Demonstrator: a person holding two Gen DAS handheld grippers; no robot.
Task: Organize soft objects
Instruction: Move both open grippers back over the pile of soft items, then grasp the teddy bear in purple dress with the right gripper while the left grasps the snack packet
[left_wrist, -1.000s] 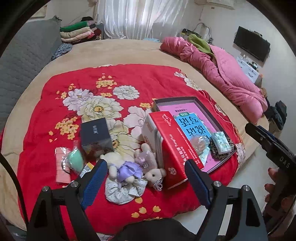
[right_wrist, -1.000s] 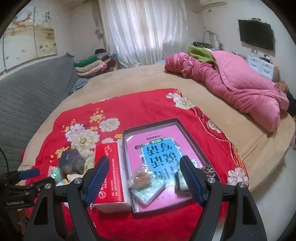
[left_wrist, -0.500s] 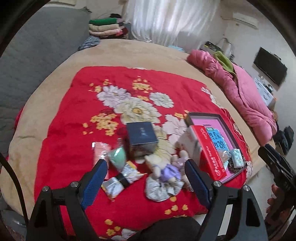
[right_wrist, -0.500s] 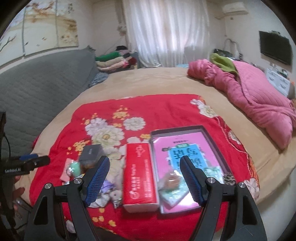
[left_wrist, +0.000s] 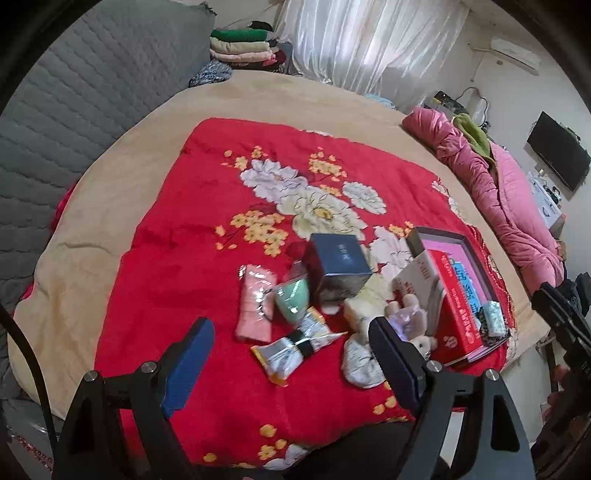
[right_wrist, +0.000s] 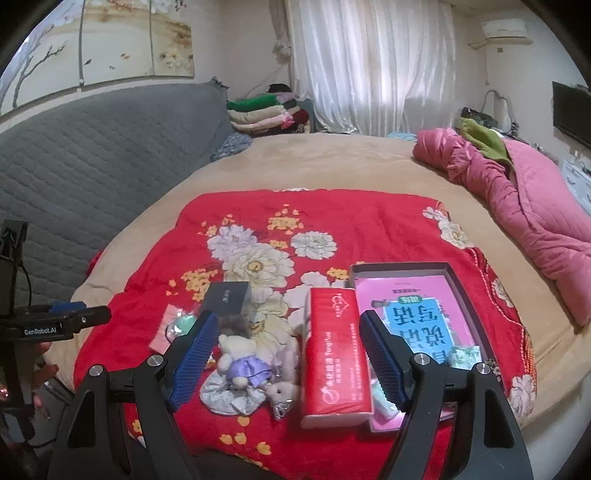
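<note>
Both grippers, left gripper (left_wrist: 291, 354) and right gripper (right_wrist: 288, 354), hang spread and empty above one red tissue pack (right_wrist: 334, 350) and two plush toys (right_wrist: 245, 360).

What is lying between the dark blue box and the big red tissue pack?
In the right wrist view, the little teddy in the purple dress lies between the dark blue box and the red tissue pack, on a pale scrunchie.

Plush toys (left_wrist: 406, 317) behind gripper finger
</note>
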